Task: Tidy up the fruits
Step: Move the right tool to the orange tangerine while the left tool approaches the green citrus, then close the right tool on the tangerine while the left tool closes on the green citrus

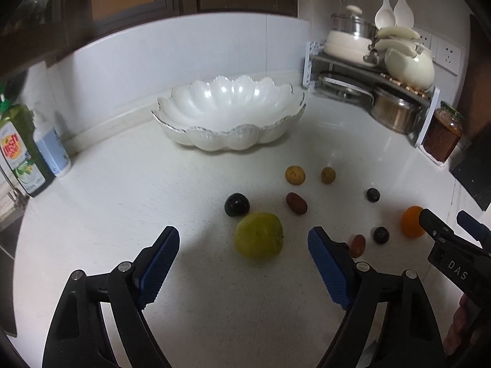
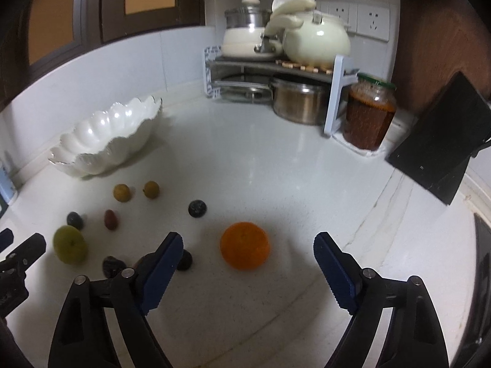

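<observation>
Fruits lie loose on the counter (image 1: 122,199), the empty scalloped bowl (image 1: 230,116) at twelve o'clock. Left gripper (image 1: 244,247) gapes wide around the green apple (image 1: 259,234); right gripper (image 2: 248,251), equally wide, frames the orange (image 2: 245,244), likely for pickup.

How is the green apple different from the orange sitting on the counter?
The green apple is yellow-green and lies before the open left gripper; the orange is bright orange and lies before the open right gripper. The apple shows a stem dimple; the orange looks plain. Both rest untouched on the white counter.
</observation>
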A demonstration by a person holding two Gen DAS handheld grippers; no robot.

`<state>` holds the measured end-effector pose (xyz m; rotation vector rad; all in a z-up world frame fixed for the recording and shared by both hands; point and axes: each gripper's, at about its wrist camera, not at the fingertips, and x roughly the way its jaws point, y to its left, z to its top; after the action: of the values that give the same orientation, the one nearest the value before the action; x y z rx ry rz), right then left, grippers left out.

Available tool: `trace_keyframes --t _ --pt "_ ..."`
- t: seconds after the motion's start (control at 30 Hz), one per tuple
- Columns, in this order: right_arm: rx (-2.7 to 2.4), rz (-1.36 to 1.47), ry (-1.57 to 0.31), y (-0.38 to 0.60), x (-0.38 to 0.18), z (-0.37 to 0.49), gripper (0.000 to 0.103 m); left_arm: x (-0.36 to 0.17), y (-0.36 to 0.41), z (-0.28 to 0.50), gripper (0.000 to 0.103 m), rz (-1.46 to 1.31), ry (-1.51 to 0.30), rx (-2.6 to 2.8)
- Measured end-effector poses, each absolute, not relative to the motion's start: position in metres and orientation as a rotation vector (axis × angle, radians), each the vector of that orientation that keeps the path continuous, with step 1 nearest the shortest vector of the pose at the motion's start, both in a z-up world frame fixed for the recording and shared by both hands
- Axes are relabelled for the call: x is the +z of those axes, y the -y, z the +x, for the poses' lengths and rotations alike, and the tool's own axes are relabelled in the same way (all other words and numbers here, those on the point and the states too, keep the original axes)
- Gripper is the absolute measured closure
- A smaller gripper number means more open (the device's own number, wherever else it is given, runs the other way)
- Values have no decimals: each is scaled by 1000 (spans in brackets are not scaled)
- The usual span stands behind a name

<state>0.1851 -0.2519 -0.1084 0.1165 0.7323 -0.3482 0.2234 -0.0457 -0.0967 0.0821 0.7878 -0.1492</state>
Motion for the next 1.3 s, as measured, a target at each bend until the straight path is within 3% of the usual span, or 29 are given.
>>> trace_keyframes --t 0.4,0.87,1.3 --pt "-368 138 -805 258 -134 203 28 -128 50 251 27 81 -869 -180" --pt "-369 179 -851 264 -150 215 53 -139 56 265 55 93 -917 -256" --pt "-342 158 -825 254 -135 208 57 -131 52 263 56 77 -913 -275"
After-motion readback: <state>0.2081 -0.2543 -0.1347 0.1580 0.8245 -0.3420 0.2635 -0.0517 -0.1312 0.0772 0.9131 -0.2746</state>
